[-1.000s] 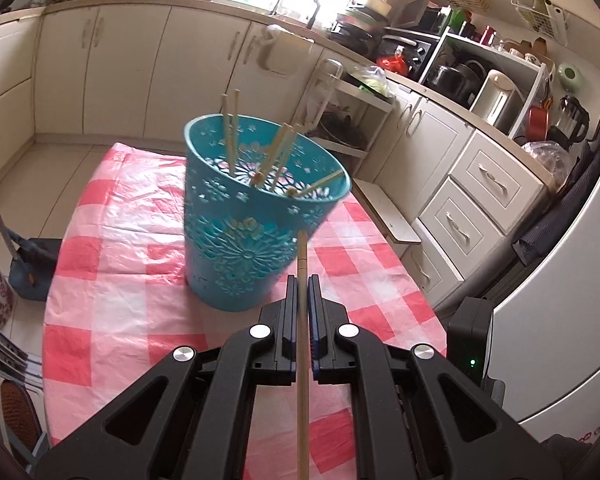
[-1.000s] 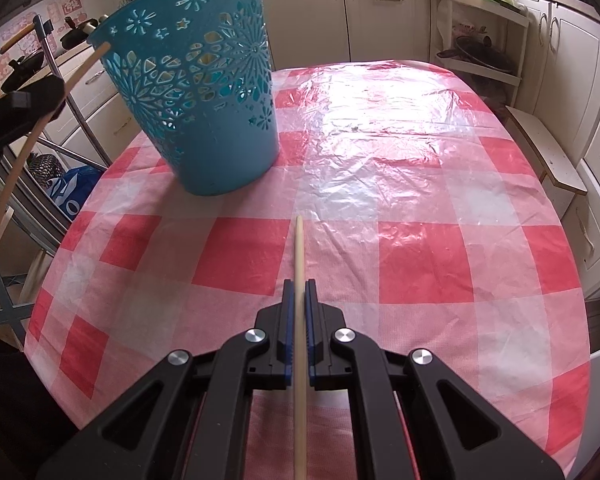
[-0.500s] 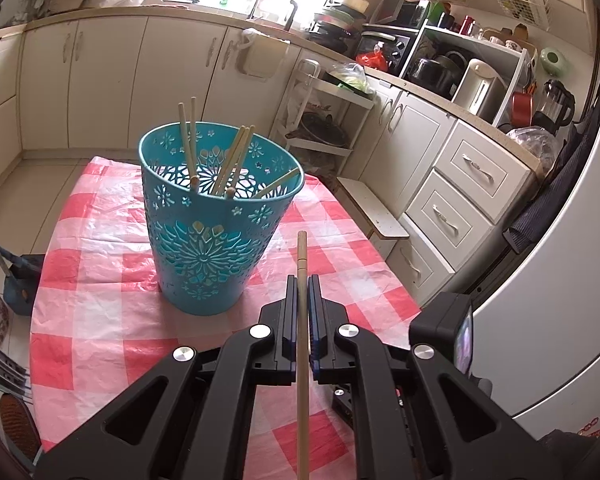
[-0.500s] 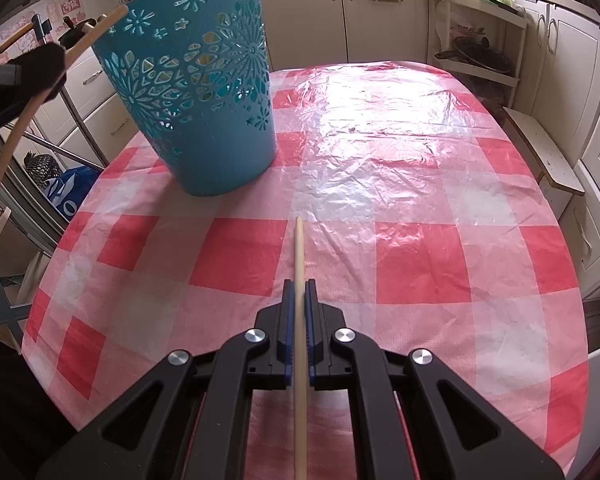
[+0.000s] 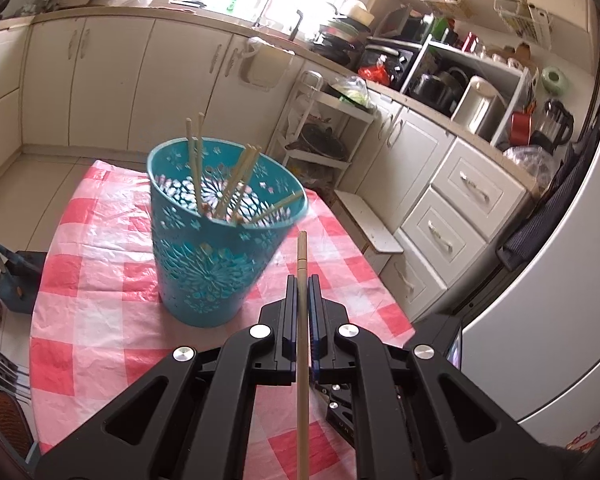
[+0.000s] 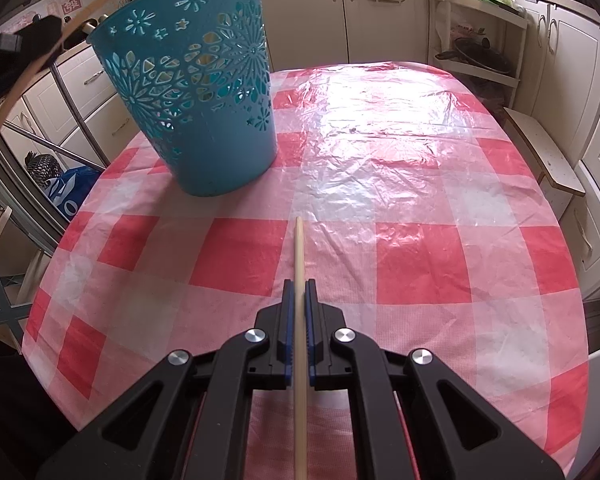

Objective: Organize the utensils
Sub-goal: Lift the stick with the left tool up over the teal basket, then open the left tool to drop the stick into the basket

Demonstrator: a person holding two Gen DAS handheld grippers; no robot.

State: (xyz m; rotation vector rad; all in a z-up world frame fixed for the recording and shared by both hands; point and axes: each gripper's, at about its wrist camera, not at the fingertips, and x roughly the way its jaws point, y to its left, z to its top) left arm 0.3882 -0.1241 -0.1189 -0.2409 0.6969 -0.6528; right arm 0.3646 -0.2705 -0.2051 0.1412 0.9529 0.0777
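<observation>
On checked table (image 6: pixel 420 260), teal basket (image 5: pixel 204 264), each tool clamping a chopstick (image 5: pixel 302 264)

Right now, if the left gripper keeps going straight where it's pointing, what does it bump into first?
Probably the teal basket. The left gripper is shut on a chopstick whose tip sits just right of the basket's rim, so it may only graze it. Depth is hard to judge.

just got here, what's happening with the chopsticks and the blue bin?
A person is working two handheld grippers over a table with a red checked tablecloth. The left gripper is shut on one wooden chopstick, near the teal perforated basket, which already holds several chopsticks. The right gripper is shut on another chopstick, farther from the basket.
</observation>
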